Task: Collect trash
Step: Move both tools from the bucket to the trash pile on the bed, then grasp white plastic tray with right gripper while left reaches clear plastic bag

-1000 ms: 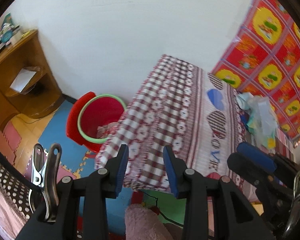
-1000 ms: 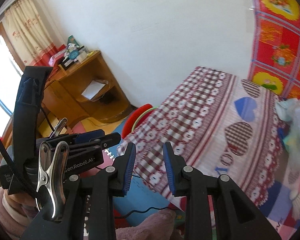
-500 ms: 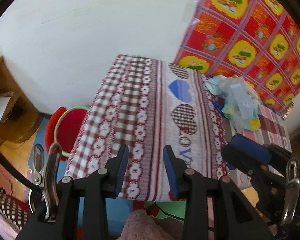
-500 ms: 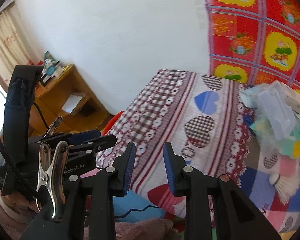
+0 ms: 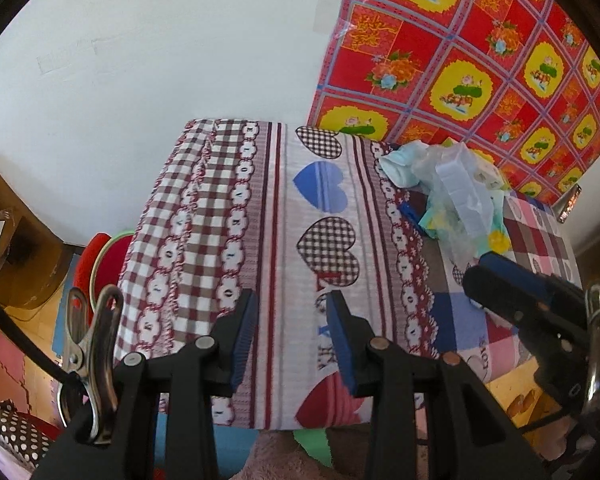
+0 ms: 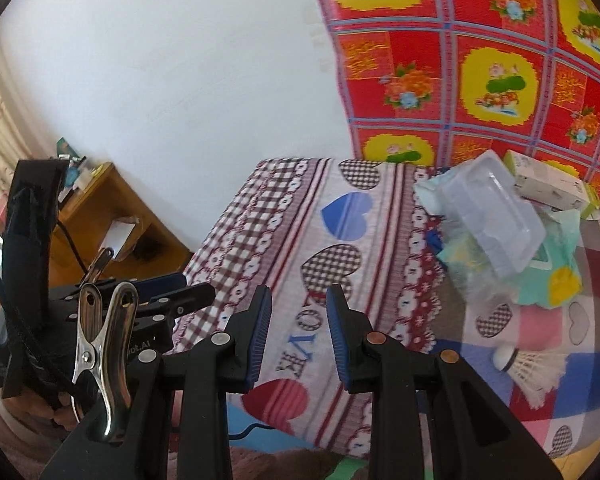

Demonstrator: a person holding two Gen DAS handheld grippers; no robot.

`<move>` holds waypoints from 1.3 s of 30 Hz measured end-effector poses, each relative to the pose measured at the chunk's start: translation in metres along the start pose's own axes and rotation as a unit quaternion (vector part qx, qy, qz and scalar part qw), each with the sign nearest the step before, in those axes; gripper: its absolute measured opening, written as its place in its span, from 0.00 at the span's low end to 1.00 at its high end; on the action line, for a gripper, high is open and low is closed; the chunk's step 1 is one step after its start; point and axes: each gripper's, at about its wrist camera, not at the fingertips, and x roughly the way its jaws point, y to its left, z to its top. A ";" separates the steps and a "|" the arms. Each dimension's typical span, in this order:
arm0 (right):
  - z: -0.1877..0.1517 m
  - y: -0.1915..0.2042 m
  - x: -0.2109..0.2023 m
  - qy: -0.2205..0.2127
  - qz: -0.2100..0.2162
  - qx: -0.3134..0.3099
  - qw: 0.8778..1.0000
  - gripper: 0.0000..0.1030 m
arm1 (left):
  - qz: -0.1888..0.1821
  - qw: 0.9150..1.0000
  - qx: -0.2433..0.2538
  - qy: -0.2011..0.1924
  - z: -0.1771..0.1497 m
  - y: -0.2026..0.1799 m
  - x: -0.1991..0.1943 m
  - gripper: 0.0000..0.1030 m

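Here, both tools hang above the near edge of the table, which wears a checked, heart-printed cloth. The left gripper has its blue pads partly apart with nothing between them, and the right gripper hovers just beside it, its jaws likewise parted and empty. Left of the table, a red bin with a green rim stands on the floor, partly hidden by the cloth, with a wooden shelf beyond it against the white wall. On the table's far right lies the trash pile: a clear plastic tray, wrappers, a small box. A shuttlecock rests nearer the right edge. The table's middle is bare cloth.
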 end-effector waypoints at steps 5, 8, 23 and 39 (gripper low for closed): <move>0.002 -0.025 -0.005 0.004 0.004 -0.010 1.000 0.29 | 0.006 1.000 -0.010 0.000 0.010 -0.023 0.006 0.36; 0.001 -0.042 -0.007 0.005 0.011 -0.007 1.000 0.29 | 0.004 1.000 -0.017 0.000 0.015 -0.038 0.007 0.36; 0.018 -0.136 -0.018 0.000 0.012 0.000 1.000 0.29 | 0.016 0.999 -0.043 -0.001 0.033 -0.111 0.027 0.36; 0.049 -0.202 0.020 0.023 -0.017 -0.033 0.999 0.35 | 0.029 0.997 -0.072 0.001 0.047 -0.148 0.054 0.37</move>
